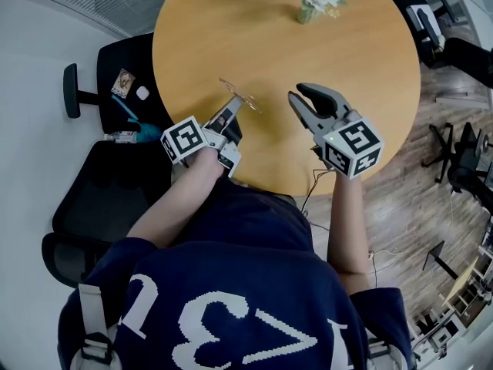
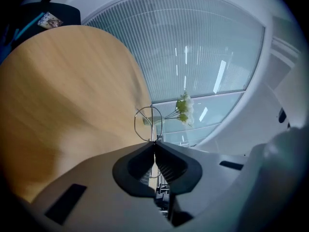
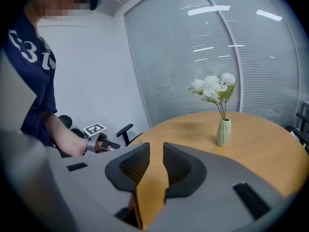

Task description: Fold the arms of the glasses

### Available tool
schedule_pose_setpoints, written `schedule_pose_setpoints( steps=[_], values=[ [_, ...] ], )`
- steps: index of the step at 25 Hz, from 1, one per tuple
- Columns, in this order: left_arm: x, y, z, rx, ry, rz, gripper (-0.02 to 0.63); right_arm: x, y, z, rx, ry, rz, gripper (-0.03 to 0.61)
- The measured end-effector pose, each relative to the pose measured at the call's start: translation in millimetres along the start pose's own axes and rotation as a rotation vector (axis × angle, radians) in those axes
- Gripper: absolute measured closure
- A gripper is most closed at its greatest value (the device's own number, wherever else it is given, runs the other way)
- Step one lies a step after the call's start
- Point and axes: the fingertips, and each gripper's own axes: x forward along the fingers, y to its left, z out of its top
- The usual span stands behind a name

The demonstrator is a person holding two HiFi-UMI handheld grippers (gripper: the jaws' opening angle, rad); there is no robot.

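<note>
The light is cool and even. On the tall glass wall with white blinds lamps reflect as bright streaks. The round light-wood counter carries only soft shadows, and in the left gripper view its grain is smeared (the nearest part most). Both gripper views bend strongly at the edges, with dark corners.

The counter is a warm honey-tan wood, pretty plain grain. The glasses are thin dark-looking wire with clear lenses. The left gripper and right gripper are both grey with black ribbed pads, and each cube is white with black square markers. The vase is pale green, the flowers white on green stems. The shirt is navy with white print, the chair is black, and the floor is brown wood planks.
</note>
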Motion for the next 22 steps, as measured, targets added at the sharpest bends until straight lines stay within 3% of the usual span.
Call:
schedule_pose_setpoints(
  steps=[10, 22],
  values=[
    [31.0, 66.0, 0.0, -0.104, -0.030, 0.177, 0.594, -1.2, 3.1, -22.6, 0.051, 0.032, -0.023, 0.485],
    [87.5, 65.3, 7.8, -0.085, -0.016, 0.190, 0.594, -12.5, -12.2, -29.5, 0.112, 0.009, -0.071, 0.509]
  ],
)
